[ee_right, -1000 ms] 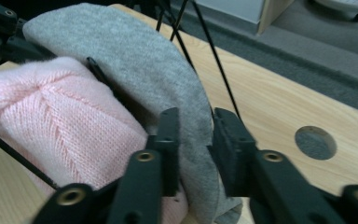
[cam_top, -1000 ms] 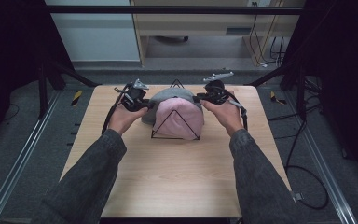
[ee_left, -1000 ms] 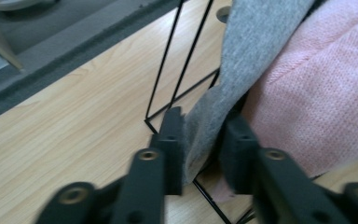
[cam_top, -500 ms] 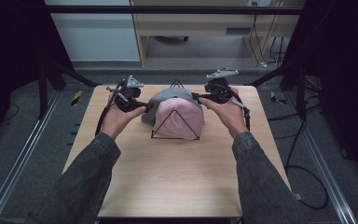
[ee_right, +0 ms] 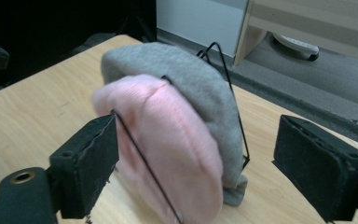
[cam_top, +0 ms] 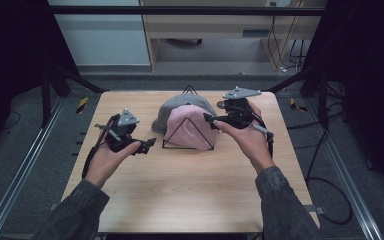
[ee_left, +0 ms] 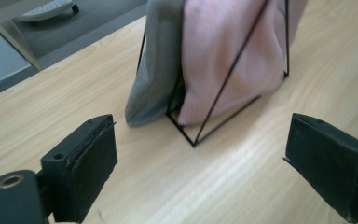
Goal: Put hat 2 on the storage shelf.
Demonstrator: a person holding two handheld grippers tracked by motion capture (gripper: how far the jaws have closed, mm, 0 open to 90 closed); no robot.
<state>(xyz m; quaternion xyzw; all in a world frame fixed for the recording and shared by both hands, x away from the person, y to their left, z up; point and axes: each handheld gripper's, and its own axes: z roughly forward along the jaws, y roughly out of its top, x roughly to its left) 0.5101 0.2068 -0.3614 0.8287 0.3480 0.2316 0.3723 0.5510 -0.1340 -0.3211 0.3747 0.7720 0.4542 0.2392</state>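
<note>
A pink knit hat (cam_top: 186,128) and a grey knit hat (cam_top: 180,106) behind it hang on a black wire stand (cam_top: 188,147) at the table's back middle. My left gripper (cam_top: 149,145) is open and empty, a short way left of the stand. In the left gripper view the pink hat (ee_left: 233,60), the grey hat (ee_left: 161,70) and the stand (ee_left: 193,140) lie ahead of the wide-apart jaws. My right gripper (cam_top: 208,120) is open at the hats' right side. In the right gripper view the pink hat (ee_right: 168,140) and the grey hat (ee_right: 191,79) sit between and beyond its jaws, untouched.
The wooden table (cam_top: 190,190) is bare in front of the stand. Metal rails (cam_top: 25,165) run along both sides on the floor, with cables (cam_top: 330,200) at the right. A wooden desk (cam_top: 215,25) stands beyond the far edge.
My left gripper has drawn back from the hats toward the left and the near side. The right gripper stays at the hats' right side. The hats have not moved.
</note>
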